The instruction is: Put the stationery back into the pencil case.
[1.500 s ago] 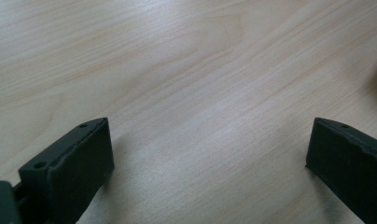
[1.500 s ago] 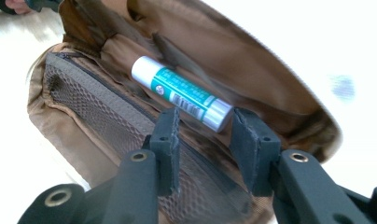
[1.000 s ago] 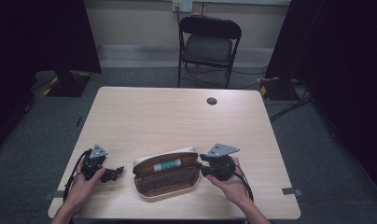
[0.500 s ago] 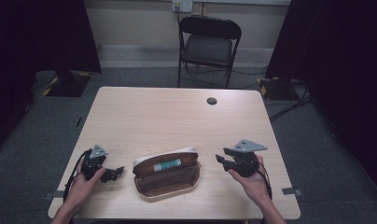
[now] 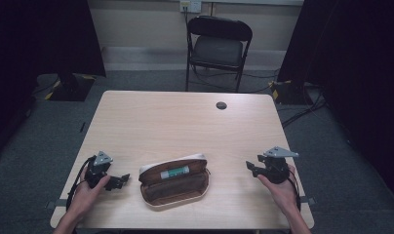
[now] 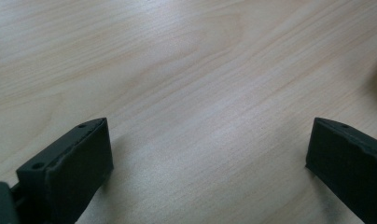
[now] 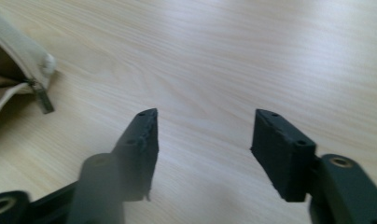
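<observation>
The light wood-grain rectangular table [image 5: 185, 122] is lying mostly bare, wide open surface stretching toward its far edge. An open cream-and-brown zippered pouch [image 5: 174, 181] is sitting near the front edge, centred, a green tube [image 5: 173, 172] inside; its label is too small to read. The left gripper [image 5: 118, 181] is resting just beside the pouch, jaws spread wide. The right gripper [image 5: 248, 167] is sitting well apart, jaws moderately parted. The metal zipper pull [image 7: 43, 99] is lying on the wood.

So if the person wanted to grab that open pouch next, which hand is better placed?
Probably left. The left gripper sits open just beside the pouch, pointing at it. The right gripper, also open, is clearly farther off.
</observation>
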`<state>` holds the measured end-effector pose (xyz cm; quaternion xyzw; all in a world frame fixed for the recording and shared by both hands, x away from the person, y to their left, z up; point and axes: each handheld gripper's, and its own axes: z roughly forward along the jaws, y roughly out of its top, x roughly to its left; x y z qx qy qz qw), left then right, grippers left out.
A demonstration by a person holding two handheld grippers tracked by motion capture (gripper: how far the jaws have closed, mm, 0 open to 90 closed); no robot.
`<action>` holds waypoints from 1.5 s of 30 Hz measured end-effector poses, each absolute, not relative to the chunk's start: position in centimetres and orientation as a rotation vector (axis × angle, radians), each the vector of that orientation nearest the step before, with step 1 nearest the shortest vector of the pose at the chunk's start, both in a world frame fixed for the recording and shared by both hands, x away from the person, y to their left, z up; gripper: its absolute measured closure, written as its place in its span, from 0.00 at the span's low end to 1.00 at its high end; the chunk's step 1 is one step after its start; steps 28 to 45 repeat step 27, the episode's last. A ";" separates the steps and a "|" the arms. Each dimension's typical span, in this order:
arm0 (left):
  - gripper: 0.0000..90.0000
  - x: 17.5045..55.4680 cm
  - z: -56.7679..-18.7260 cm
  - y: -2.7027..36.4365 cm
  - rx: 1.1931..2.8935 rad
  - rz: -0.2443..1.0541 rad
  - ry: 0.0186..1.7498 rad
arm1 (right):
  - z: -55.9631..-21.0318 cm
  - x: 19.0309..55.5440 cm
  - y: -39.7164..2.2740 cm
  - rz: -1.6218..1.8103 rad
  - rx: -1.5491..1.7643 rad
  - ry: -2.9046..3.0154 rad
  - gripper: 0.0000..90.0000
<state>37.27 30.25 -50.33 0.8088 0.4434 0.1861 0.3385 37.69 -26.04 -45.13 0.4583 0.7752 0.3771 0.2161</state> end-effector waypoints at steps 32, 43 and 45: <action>0.00 37.3 -50.3 30.2 2.106 0.484 1.155 | -50.0 39.3 -28.0 0.889 1.436 2.062 0.15; 0.00 37.3 -50.3 30.2 2.106 0.484 1.155 | -50.0 39.3 -28.0 0.889 1.436 2.062 0.15; 0.00 37.3 -50.3 30.2 2.106 0.484 1.155 | -50.0 39.3 -28.0 0.889 1.436 2.062 0.15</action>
